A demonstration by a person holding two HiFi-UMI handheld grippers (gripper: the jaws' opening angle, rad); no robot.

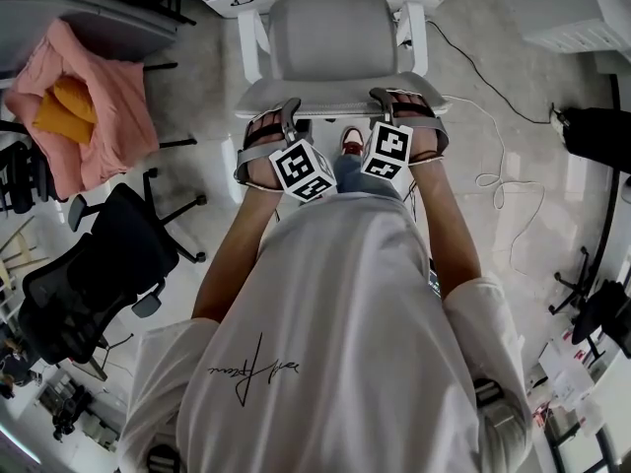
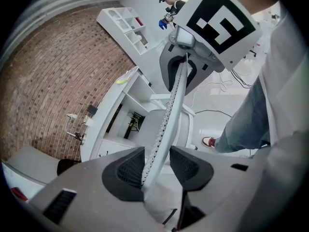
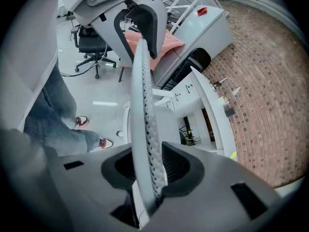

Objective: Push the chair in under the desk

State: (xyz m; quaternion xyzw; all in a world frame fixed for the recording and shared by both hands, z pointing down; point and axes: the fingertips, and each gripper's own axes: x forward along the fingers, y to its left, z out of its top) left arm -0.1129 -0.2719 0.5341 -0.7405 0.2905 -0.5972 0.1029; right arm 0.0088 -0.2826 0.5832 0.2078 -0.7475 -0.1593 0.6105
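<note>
1. The left gripper (image 2: pixel 157 166) straddles the top edge of the backrest (image 2: pixel 170 111) of the chair (image 1: pixel 333 37). The edge leans on one pad and a gap shows at the other, so these jaws stand loosely apart and are not clamped.
2. The right gripper (image 3: pixel 149 166) sits on the same edge farther along. Here the backrest fills the gap and both pads look pressed to it, a narrow, snug hold.
3. In the head view the two grippers sit apart on the backrest, one towards each end, with the person standing just behind.
4. The chair faces the white desk (image 2: pixel 108 120). Its seat looks close to the desk but, as far as these views tell, is not yet tucked under.
5. The backrest's edge looks stiff while its mesh would give, so the edge is the place to push. The chair should move lightly over the glossy floor, though its base is hidden. A high, one-sided push would likely swivel it, so both ends want even pressure.
6. The armrests (image 1: pixel 252 39) may catch on the desk.
</note>
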